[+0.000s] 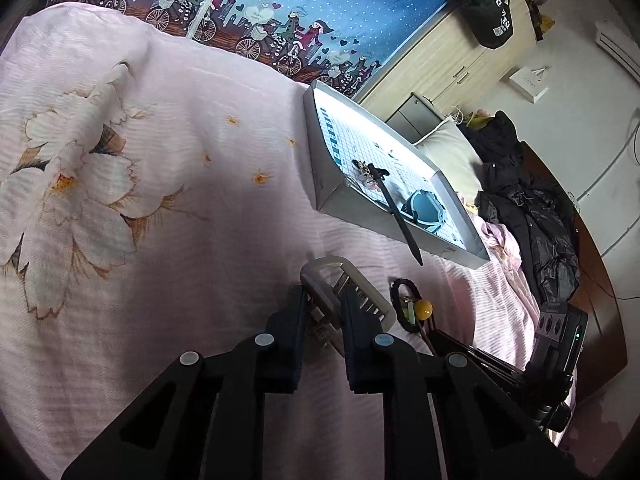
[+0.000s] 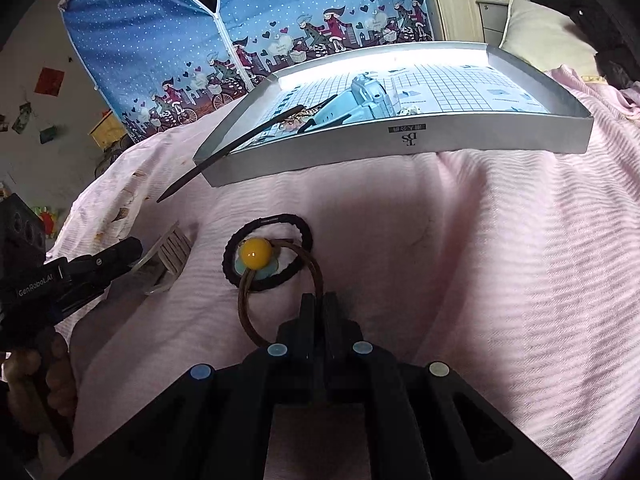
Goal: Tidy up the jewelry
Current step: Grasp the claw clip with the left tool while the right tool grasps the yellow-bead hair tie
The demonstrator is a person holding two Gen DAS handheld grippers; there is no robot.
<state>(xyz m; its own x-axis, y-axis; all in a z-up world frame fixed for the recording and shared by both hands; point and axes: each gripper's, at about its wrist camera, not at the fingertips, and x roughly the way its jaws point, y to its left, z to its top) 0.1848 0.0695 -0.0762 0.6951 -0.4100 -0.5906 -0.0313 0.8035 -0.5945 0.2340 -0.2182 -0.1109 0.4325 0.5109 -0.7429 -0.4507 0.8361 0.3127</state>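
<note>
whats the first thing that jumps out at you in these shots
The yellow bead on a brown hair tie stands out, lying on the pink bedspread over a black hair tie, with the right hand-held gripper shut on the brown loop. Beyond it sits a shallow grey box with a black stick poking over its rim, while the left hand-held gripper clamps a clear hair comb.

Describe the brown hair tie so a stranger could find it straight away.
On the pink bedspread, just in front of the grey tray, two hair ties overlap. The brown hair tie is the thin loop nearer the right gripper, whose jaws are shut on it. Unlike the thick black hair tie, it carries a yellow bead on a pale blue flower.
</note>
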